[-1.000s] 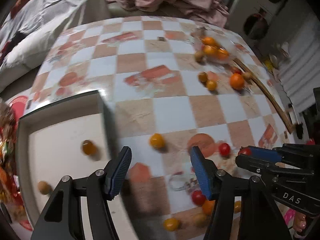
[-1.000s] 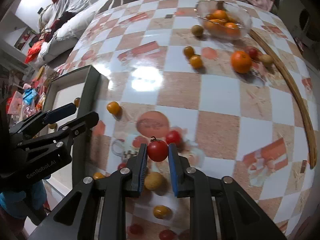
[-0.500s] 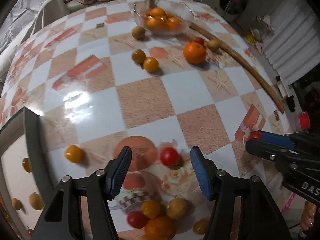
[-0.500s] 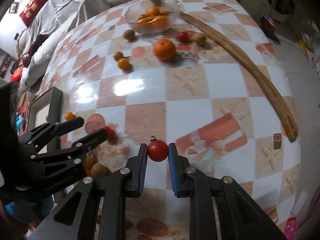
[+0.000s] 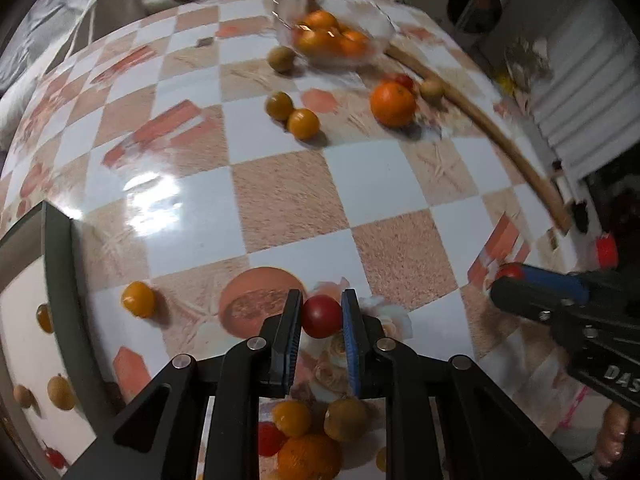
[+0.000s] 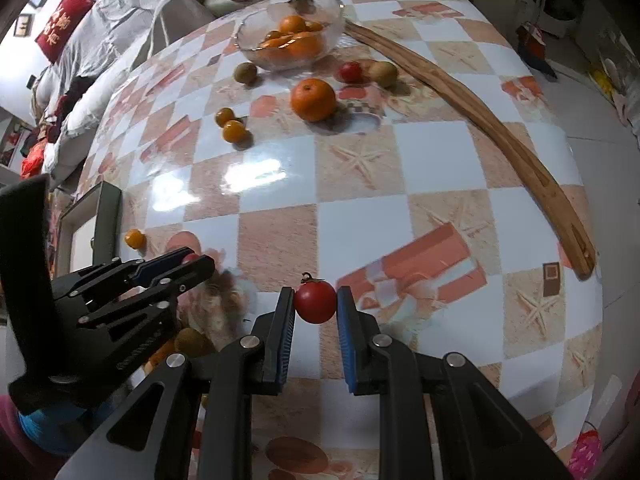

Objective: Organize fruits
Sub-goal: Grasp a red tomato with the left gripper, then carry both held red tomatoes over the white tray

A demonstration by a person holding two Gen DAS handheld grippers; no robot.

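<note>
My left gripper [image 5: 322,295] points down at the chequered table, and its jaws are closing on a red cherry tomato [image 5: 321,318], with both blue pads against its sides. My right gripper [image 6: 316,290] is shut on a second red tomato [image 6: 315,302], stem up, held above the near right part of the table. In the left wrist view the right gripper [image 5: 516,276] is at the right edge. In the right wrist view the left gripper [image 6: 192,262] is at the lower left.
A dark-rimmed white tray [image 5: 60,264] at the left holds several small fruits. A glass bowl [image 6: 248,32] of oranges stands at the far side, with a loose orange [image 6: 313,99] and small fruits near it. A curved wooden stick [image 6: 480,108] lies along the right. More fruits [image 5: 308,456] sit under the left gripper.
My left gripper swung from beside the tray to the red tomato and closed on it. My right gripper carried its tomato to the right, away from the fruit pile.
</note>
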